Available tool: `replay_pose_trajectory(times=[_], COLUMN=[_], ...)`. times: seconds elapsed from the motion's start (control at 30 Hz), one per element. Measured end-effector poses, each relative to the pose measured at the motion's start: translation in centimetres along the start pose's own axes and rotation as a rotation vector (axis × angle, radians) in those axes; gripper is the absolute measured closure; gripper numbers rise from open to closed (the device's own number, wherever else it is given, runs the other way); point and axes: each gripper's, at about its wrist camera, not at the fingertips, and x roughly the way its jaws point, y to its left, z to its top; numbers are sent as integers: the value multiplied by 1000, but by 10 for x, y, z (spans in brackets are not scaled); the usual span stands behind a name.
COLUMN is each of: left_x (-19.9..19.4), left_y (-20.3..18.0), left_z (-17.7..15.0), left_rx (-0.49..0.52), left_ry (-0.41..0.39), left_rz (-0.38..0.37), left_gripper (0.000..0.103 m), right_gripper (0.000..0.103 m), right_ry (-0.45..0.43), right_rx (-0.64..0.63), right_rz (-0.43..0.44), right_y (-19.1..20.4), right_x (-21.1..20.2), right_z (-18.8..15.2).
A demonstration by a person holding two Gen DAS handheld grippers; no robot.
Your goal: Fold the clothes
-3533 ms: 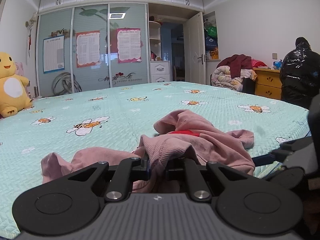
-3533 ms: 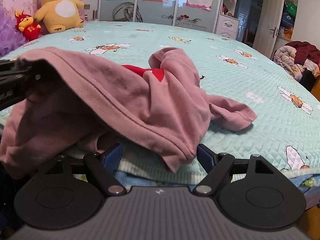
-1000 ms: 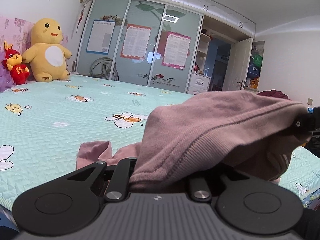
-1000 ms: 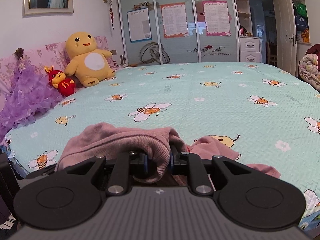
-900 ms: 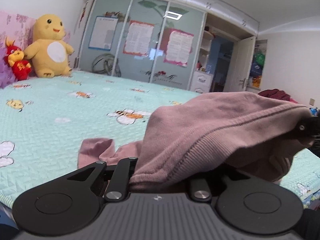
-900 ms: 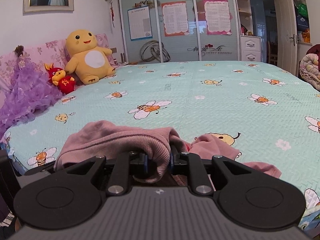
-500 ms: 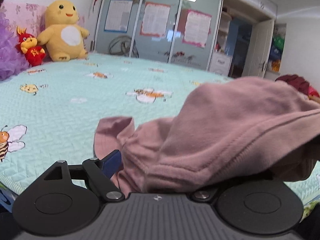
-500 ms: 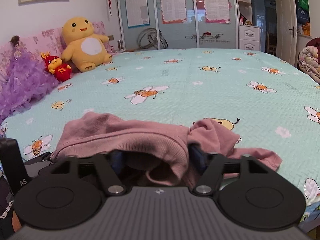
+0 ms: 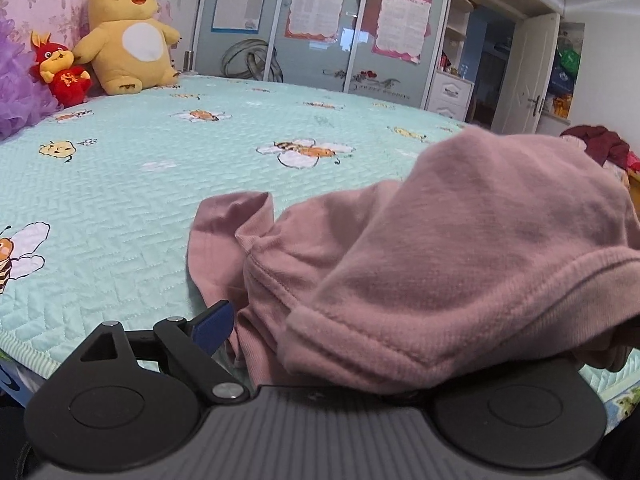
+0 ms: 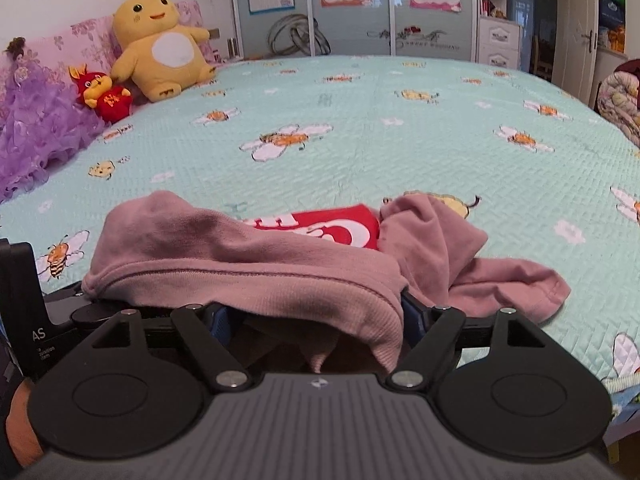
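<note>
Both grippers have let go since a second ago: left gripper and right gripper now stand spread, ribbed hem draped loose over each. Crumpled dusty-pink knit sweatshirt with red print lies just ahead on mint bee-print quilt, hem running crosswise between them, sleeve trailing right, nearer right gripper.
</note>
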Motion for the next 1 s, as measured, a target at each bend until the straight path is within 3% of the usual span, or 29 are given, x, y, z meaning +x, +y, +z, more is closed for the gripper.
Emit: replay_pose_trajectory(times=[0.23,0.57,0.8,1.0], left_x=[2,1,1,-3], left_y=[0,5,10,13], left_z=[2,4,7,9], left_rx=[-24,-63,-117,-129], left_ry=[17,35,40,17], left_rz=[-5,-34,-60,-74], left_gripper=[9,9,9,9], right_gripper=[25,22,22,22], right_ry=[-3,-62,-78,-40], right_rx=[40,141,126,90], right_rz=[10,112,81,65], right_y=[-4,-5,-4,8], right_x=[1,-5,-2,9], right_z=[-12,-15,-15,-13])
